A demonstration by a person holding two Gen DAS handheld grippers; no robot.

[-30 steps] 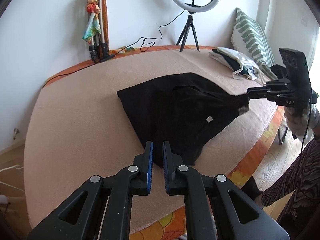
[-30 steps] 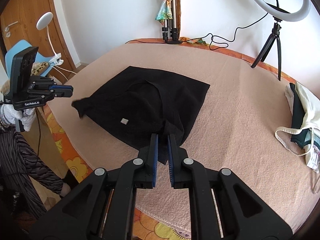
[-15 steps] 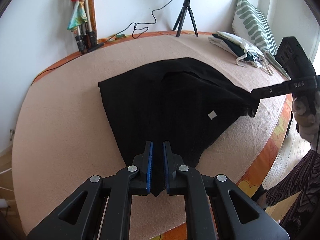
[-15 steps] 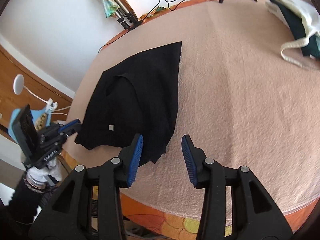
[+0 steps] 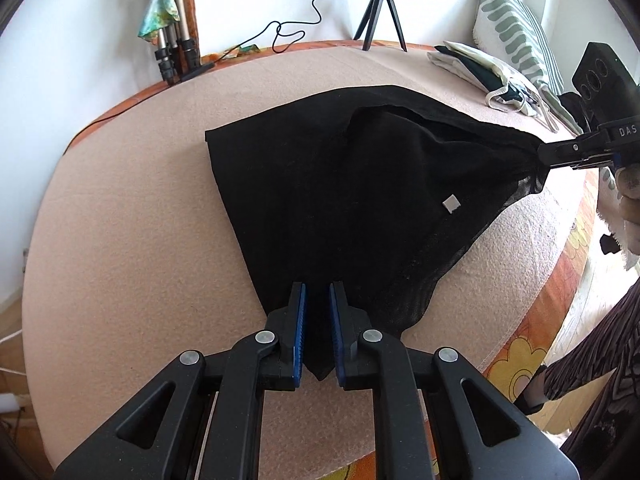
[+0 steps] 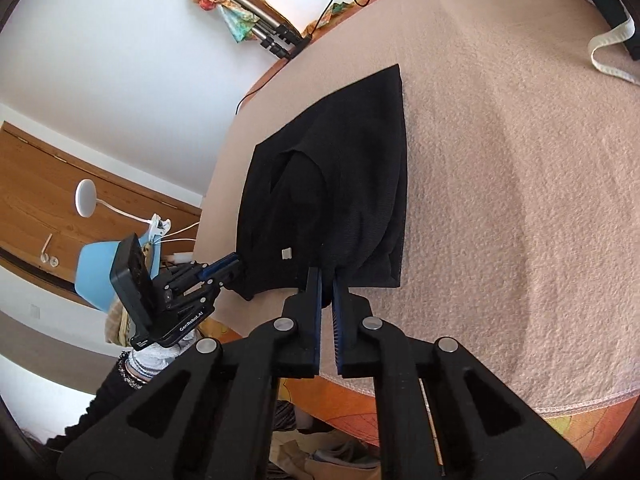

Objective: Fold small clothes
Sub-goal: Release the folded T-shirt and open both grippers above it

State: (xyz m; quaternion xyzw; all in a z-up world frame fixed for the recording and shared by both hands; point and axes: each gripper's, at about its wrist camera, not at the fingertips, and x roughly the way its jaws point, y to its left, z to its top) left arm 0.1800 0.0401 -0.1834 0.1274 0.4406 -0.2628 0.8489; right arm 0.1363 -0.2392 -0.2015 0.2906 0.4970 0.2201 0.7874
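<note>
A bed (image 5: 120, 216) under a peach blanket fills the room ahead of both claws, white wall beyond. The black garment (image 5: 340, 200) lies spread on it, stretched between them: left claw (image 5: 318, 312) clenched on one corner, right claw (image 6: 327, 280), having just closed, pinching another. A striped pillow (image 5: 516, 36) sits beyond.

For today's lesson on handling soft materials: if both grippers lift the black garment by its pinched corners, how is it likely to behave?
The black garment will probably sag between the left gripper and right gripper; it already drapes limply. Its see-through mesh edge suggests it is light. Loose inner folds may shift.
</note>
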